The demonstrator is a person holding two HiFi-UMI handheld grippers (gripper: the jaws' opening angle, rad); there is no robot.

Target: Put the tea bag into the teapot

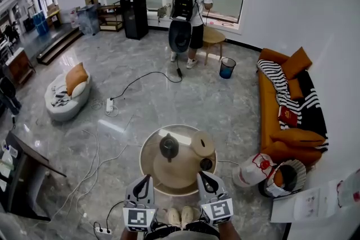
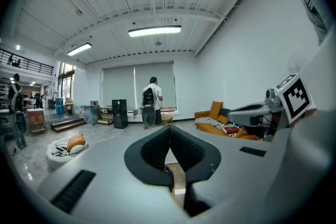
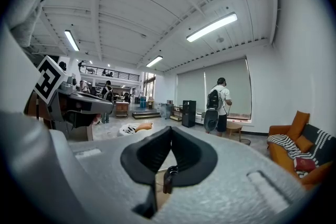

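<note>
In the head view a dark teapot (image 1: 169,146) stands on a round wooden table (image 1: 147,161), left of a tan round disc (image 1: 202,143) and a small dark cup (image 1: 206,164). I cannot make out a tea bag in any view. My left gripper (image 1: 145,181) hovers at the table's near edge, below and left of the teapot. My right gripper (image 1: 203,178) hovers at the near edge just below the cup. Both are shut, their jaws meeting at the tips with nothing gripped, as the left gripper (image 2: 169,129) and the right gripper (image 3: 170,131) show in their own views.
A person (image 1: 191,14) with a backpack stands far off by the window. An orange sofa (image 1: 281,115) lines the right wall, with bags (image 1: 270,174) beside the table. Cables (image 1: 112,104) trail over the floor at left, near a grey beanbag (image 1: 66,93).
</note>
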